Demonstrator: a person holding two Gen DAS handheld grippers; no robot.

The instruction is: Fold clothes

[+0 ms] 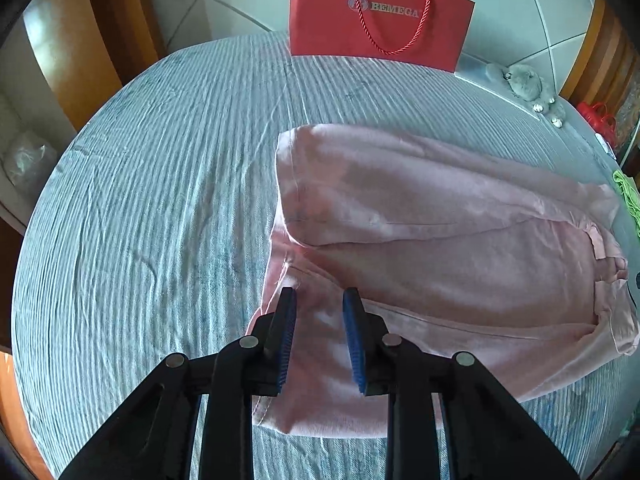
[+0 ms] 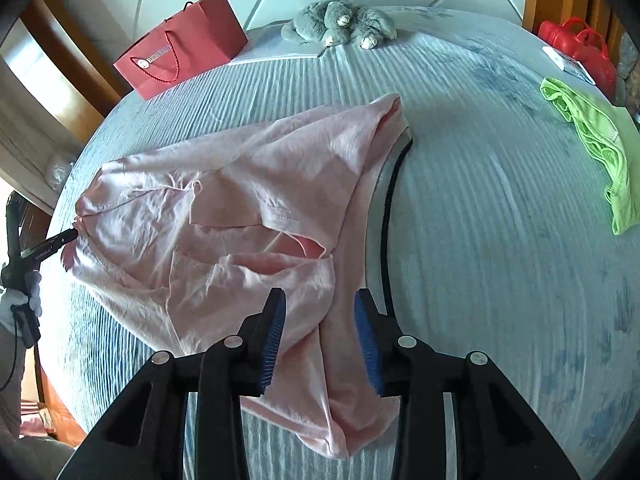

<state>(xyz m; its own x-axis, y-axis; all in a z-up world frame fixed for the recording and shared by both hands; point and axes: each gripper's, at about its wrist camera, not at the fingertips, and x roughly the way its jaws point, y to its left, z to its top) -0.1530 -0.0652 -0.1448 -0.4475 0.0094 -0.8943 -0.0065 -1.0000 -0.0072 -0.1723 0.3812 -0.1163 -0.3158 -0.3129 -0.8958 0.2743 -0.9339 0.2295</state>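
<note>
A pink garment [image 1: 420,240] lies partly folded and wrinkled on the bed's blue striped sheet [image 1: 160,200]. My left gripper [image 1: 319,298] is open, low over the garment's near left edge, with pink cloth showing in the gap between its blue pads. In the right wrist view the same garment [image 2: 224,208] spreads out to the left. My right gripper [image 2: 320,298] is open above a loose flap at its near end. At the far left of that view, the left gripper [image 2: 66,236] touches the garment's far corner, held by a gloved hand [image 2: 18,304].
A red paper bag [image 1: 376,20] stands at the head of the bed beside a grey plush toy [image 2: 340,22]. A green garment [image 2: 592,148] lies at the right edge, near a red bag [image 2: 580,48]. A dark curved strip [image 2: 386,220] runs along the pink garment's right side.
</note>
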